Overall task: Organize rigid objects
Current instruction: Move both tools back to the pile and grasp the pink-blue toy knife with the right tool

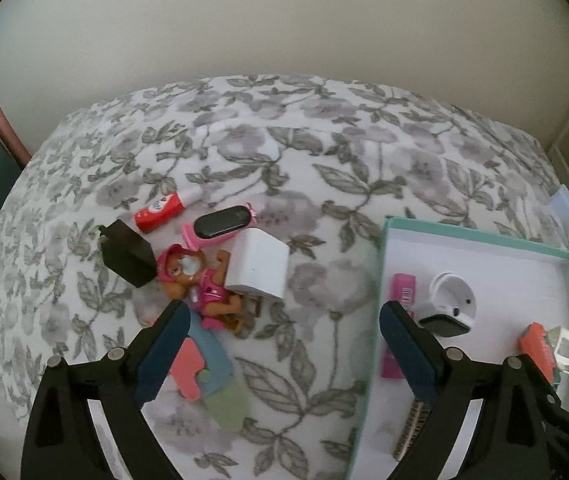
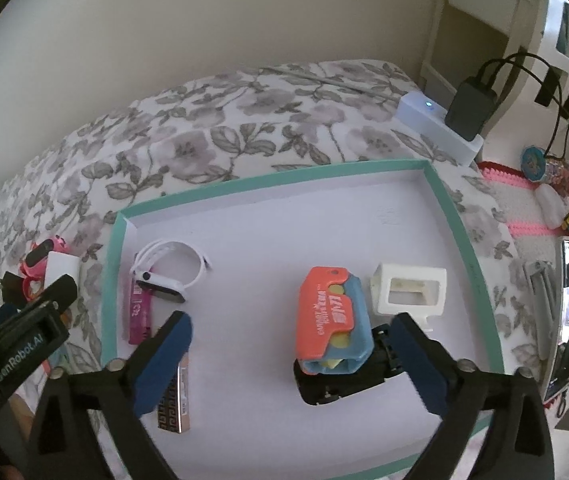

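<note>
Left gripper [image 1: 284, 354] hangs spread over the bed's clutter; I'd centre it on the white plastic charger block [image 1: 258, 270], then pinch squarely.

A shallow teal-rimmed tray [image 2: 450, 208] with a white floor lies on the right. Inside, at its left, a white smartwatch [image 2: 168, 270] rests beside a magenta bar [image 2: 139, 312]; an orange-and-blue toy [image 2: 330, 316] sits on a black car [image 2: 340, 384] near centre, with a white holder [image 2: 406, 288] just right. Left of the tray lie a white block [image 1: 258, 266], a pink dog figure [image 1: 196, 280], a black charger [image 1: 126, 254], a pink-strapped watch [image 1: 222, 222] and a red tube [image 1: 160, 212].
</note>
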The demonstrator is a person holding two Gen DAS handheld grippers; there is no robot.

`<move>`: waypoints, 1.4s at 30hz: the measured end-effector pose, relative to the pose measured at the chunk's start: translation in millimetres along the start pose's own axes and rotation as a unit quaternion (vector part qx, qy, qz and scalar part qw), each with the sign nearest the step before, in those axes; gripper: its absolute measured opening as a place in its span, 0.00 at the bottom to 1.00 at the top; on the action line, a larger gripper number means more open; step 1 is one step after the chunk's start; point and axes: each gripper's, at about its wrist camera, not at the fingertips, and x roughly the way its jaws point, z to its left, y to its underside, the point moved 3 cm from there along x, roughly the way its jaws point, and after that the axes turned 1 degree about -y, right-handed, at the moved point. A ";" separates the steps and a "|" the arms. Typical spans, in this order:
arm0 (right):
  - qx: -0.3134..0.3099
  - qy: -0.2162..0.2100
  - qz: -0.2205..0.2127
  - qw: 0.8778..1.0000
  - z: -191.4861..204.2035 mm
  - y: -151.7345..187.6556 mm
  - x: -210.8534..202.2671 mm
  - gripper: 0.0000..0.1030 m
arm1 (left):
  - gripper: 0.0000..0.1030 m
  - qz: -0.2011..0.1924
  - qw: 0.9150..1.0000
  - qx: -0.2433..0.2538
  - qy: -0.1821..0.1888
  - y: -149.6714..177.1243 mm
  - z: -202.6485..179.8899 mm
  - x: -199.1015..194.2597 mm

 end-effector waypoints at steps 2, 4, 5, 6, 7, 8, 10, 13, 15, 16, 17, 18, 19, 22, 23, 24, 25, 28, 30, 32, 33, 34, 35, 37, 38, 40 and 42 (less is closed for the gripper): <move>-0.004 0.003 -0.004 1.000 2.6 0.2 0.2 1.00 | 0.97 0.000 1.000 -0.002 -0.002 -0.7 3.2 1.0; -0.007 0.003 -0.009 1.000 5.2 0.0 -0.1 1.00 | 0.98 -0.001 1.000 -0.006 -0.003 -2.1 7.5 1.5; -0.007 0.001 -0.011 1.000 6.6 -0.2 -0.3 1.00 | 0.98 -0.002 1.000 -0.007 -0.006 -3.5 10.7 1.4; -0.006 -0.002 -0.013 1.000 8.0 -0.4 -0.6 1.00 | 0.98 -0.004 1.000 -0.009 -0.008 -4.8 13.6 0.3; -0.006 -0.007 -0.014 1.000 10.3 -0.8 -0.8 1.00 | 0.98 -0.010 1.000 -0.011 -0.011 -7.0 18.2 -1.4; -0.007 -0.009 -0.016 1.000 12.9 -0.9 -1.1 1.00 | 0.98 -0.013 1.000 -0.012 -0.013 -8.8 21.4 -2.9; -0.012 -0.015 -0.017 1.000 19.1 -1.5 -2.1 1.00 | 0.99 -0.020 0.999 -0.015 -0.024 -13.6 31.4 -6.4; -0.022 -0.033 -0.025 0.999 31.8 -3.0 -6.1 1.00 | 0.99 -0.021 0.999 -0.026 -0.033 -19.0 47.9 -9.5; -0.032 -0.041 -0.035 0.998 42.2 -3.8 -11.1 1.00 | 0.99 -0.019 0.999 -0.034 -0.036 -21.3 58.4 -10.5; -0.038 -0.042 -0.041 0.998 47.7 -4.4 -14.1 1.00 | 0.99 -0.018 0.998 -0.040 -0.035 -22.7 64.4 -11.1; -0.045 -0.044 -0.046 0.997 53.8 -5.1 -17.2 1.00 | 0.99 -0.018 0.998 -0.049 -0.032 -24.3 71.8 -12.0; -0.052 -0.051 -0.052 0.996 60.9 -5.6 -20.8 1.00 | 0.99 -0.019 0.998 -0.057 -0.031 -25.7 78.0 -13.3; -0.058 -0.060 -0.057 0.995 68.0 -5.9 -24.2 1.00 | 0.99 -0.021 0.997 -0.063 -0.030 -27.1 84.7 -14.9; -0.067 -0.082 -0.067 0.992 84.3 -6.7 -30.7 1.00 | 0.99 -0.023 0.996 -0.072 -0.037 -29.7 101.6 -19.1; -0.070 -0.090 -0.067 0.991 90.2 -6.6 -31.8 1.00 | 0.99 -0.023 0.996 -0.073 -0.040 -29.7 106.3 -20.4; -0.073 -0.097 -0.068 0.990 96.0 -6.3 -32.9 1.00 | 0.99 -0.022 0.996 -0.076 -0.042 -30.2 111.6 -20.9; -0.075 -0.102 -0.068 0.990 100.5 -5.9 -33.5 1.00 | 0.99 -0.021 0.996 -0.079 -0.044 -30.7 117.1 -20.9; -0.086 -0.109 -0.067 0.988 114.3 -4.2 -33.4 1.00 | 0.99 -0.016 0.994 -0.096 -0.050 -31.5 136.4 -20.4; -0.091 -0.111 -0.063 0.988 121.4 -2.6 -30.8 1.00 | 0.99 -0.013 0.993 -0.102 -0.053 -31.1 145.3 -19.3; -0.096 -0.116 -0.055 0.987 129.0 -1.2 -26.7 1.00 | 0.99 -0.007 0.993 -0.107 -0.056 -29.7 154.6 -16.3; -0.098 -0.119 -0.051 0.987 132.4 0.1 -25.5 1.00 | 0.99 -0.003 0.992 -0.110 -0.056 -28.9 157.9 -14.3; -0.099 -0.123 -0.046 0.986 136.2 0.6 -23.5 1.00 | 0.99 0.003 0.992 -0.117 -0.054 -27.5 162.1 -11.2; -0.100 -0.128 -0.042 0.986 140.5 1.8 -21.9 1.00 | 0.99 0.007 0.991 -0.121 -0.051 -26.4 164.4 -8.3; -0.110 -0.140 -0.033 0.983 151.2 4.5 -18.3 1.00 | 0.99 0.018 0.991 -0.128 -0.045 -24.3 168.2 -2.0; -0.116 -0.143 -0.030 0.983 155.1 6.3 -16.8 1.00 | 0.99 0.025 0.990 -0.130 -0.042 -22.8 169.6 1.9; -0.131 -0.150 -0.019 0.980 168.2 11.6 -13.0 1.00 | 0.99 0.038 0.990 -0.132 -0.038 -19.2 171.4 10.3; -0.144 -0.157 -0.011 0.977 179.4 16.9 -9.3 1.00 | 0.99 0.048 0.989 -0.132 -0.037 -16.6 172.3 16.3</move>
